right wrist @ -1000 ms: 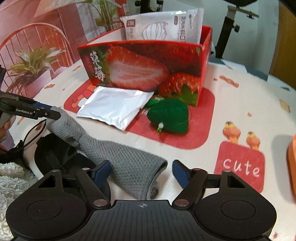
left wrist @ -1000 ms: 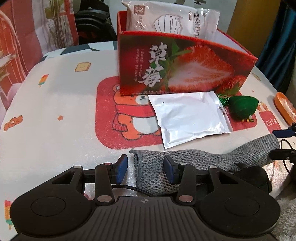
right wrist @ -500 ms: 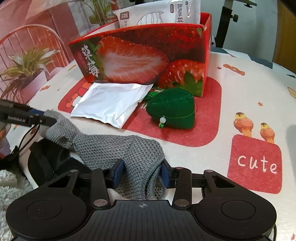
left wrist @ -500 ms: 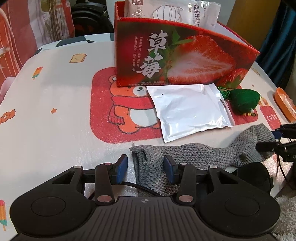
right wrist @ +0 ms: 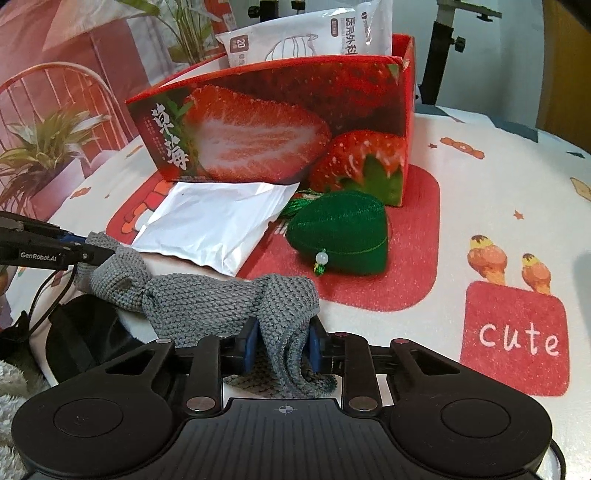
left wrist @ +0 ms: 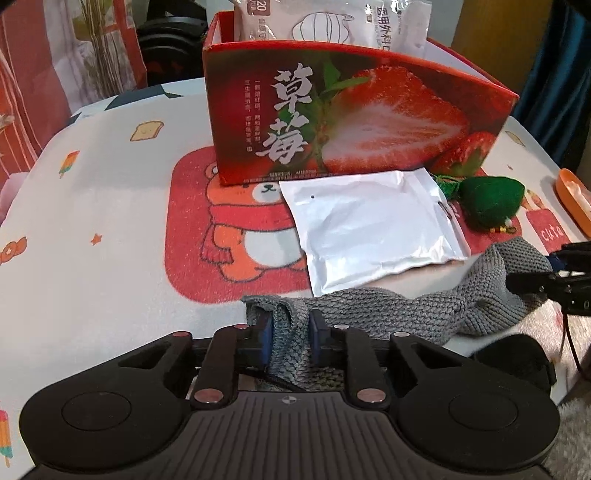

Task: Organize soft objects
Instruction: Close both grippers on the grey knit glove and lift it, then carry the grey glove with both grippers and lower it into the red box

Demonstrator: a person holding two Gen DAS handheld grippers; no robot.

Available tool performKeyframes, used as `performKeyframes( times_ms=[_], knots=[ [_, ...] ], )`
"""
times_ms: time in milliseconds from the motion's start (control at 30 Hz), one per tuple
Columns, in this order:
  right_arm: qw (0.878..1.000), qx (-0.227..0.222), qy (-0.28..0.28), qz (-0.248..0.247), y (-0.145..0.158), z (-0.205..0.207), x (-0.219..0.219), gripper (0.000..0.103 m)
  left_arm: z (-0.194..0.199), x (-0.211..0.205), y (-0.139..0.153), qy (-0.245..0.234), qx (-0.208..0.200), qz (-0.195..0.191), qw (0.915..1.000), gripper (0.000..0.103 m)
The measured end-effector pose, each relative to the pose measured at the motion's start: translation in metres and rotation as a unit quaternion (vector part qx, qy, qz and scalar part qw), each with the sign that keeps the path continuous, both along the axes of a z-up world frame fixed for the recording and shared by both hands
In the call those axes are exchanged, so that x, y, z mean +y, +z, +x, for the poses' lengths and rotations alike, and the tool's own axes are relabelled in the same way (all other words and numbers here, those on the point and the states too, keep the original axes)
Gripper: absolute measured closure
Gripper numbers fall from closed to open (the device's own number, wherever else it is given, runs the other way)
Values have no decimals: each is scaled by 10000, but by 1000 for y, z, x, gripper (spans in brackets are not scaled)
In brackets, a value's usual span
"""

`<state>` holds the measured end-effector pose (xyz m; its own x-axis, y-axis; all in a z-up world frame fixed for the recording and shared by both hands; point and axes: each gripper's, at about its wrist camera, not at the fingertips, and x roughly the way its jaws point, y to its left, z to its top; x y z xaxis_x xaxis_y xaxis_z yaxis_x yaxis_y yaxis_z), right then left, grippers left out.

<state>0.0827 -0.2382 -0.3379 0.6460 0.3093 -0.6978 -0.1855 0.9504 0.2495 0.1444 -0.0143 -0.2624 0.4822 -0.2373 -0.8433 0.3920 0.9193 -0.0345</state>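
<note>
A grey knitted cloth (left wrist: pixel 406 314) (right wrist: pixel 221 299) lies stretched along the table's near edge. My left gripper (left wrist: pixel 290 332) is closing on one end of it, and its blue pads press the bunched knit. At the other end my right gripper (right wrist: pixel 282 343) is closing too, with a fold of the cloth squeezed between its pads. Behind stand a red strawberry box (left wrist: pixel 351 122) (right wrist: pixel 277 122), a white pouch (left wrist: pixel 369 229) (right wrist: pixel 214 225) lying flat, and a green stuffed sachet (left wrist: pixel 491 199) (right wrist: pixel 340 236).
A mask pack (left wrist: pixel 332 22) stands inside the box. A black object with a cable (right wrist: pixel 81 332) lies under the cloth at the table edge. An orange dish (left wrist: pixel 576 199) sits at the far right. White fluffy fabric (right wrist: pixel 11 387) hangs below the edge.
Both grippers have closed on the ends of the grey cloth, which was loose between open jaws before. The right gripper moved forward and down onto its end, and the cloth is now bunched.
</note>
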Motion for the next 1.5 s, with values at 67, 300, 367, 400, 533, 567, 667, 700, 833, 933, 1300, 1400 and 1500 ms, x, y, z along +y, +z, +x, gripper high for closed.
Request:
performKeyframes(
  times_ms=[67,300,367,400,533,567,667,700,833,933,1300,1400,1500],
  knots=[
    [10000,-42,-5,-38,0,2,2,79,3,-2,-1,40,-16,-15,10000,84],
    [9999,-128,-72,28,-2,10,3,81,12,-6,-3,168,-86,-29,9998,84],
    [9998,-152,-84,70,-3,11,3,81,13,-7,-4,193,-103,-33,9998,84],
    [9998,-163,-95,107,-4,12,2,81,13,-7,-4,192,-126,-30,9997,84],
    [9996,-153,-147,159,-5,11,2,82,12,-6,-5,331,-142,-103,9993,87],
    [9996,-149,-141,168,-4,10,3,85,11,-6,-5,375,-141,-124,9991,93],
    [9996,-190,-86,202,1,6,3,88,7,-8,-2,338,-185,-101,9992,95],
    [9995,-223,-76,218,4,5,2,88,5,-8,0,302,-220,-56,9993,95],
    [9986,-412,-45,339,23,0,-3,89,1,1,14,289,-324,-145,9990,96],
    [9978,-575,48,322,40,-1,-2,89,-3,7,30,293,-461,-213,9983,96],
    [9906,-1286,341,308,106,14,-1,89,2,17,89,440,-1203,-359,9911,96],
    [9881,-1467,394,223,122,23,-2,89,5,17,103,441,-1396,-366,9885,96],
    [9846,-1685,456,49,139,35,-4,89,10,13,116,427,-1586,-345,9858,96]
  ],
)
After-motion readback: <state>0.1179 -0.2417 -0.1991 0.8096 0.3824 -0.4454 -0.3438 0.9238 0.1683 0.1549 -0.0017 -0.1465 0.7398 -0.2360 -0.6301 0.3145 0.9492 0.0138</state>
